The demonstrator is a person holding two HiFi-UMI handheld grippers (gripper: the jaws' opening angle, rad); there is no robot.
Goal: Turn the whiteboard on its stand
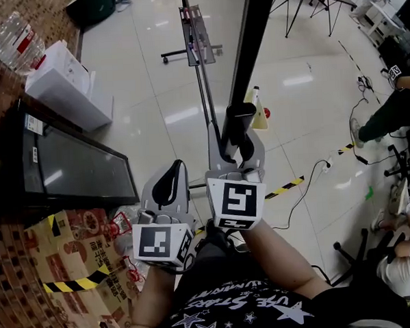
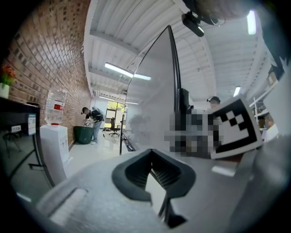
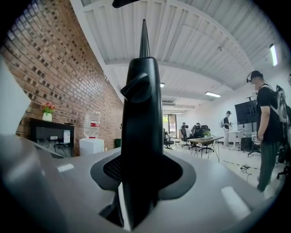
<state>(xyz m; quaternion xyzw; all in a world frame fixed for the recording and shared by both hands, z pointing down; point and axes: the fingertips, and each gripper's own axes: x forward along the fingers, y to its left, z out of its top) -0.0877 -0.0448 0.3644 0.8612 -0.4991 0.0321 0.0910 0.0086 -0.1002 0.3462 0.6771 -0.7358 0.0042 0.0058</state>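
The whiteboard (image 1: 248, 48) shows edge-on in the head view as a tall black frame bar; its pale face (image 2: 152, 91) fills the middle of the left gripper view. My right gripper (image 1: 240, 148) is shut on that black frame edge (image 3: 141, 123), one pad on each side. Its marker cube (image 2: 233, 127) also shows in the left gripper view. Beside it on the left, my left gripper (image 1: 170, 183) is off the board, its black pads (image 2: 136, 170) meeting at the tips with nothing between them. The board's stand (image 1: 198, 37) reaches away across the floor on wheeled feet.
A water dispenser (image 1: 63, 81) and a black cabinet (image 1: 68, 163) line the brick wall on the left, with flattened cardboard (image 1: 66, 263) below. Yellow-black tape (image 1: 288, 186) and cables (image 1: 315, 178) cross the floor. People sit at the right (image 1: 394, 109); one stands (image 3: 268, 127) near a table (image 3: 204, 141).
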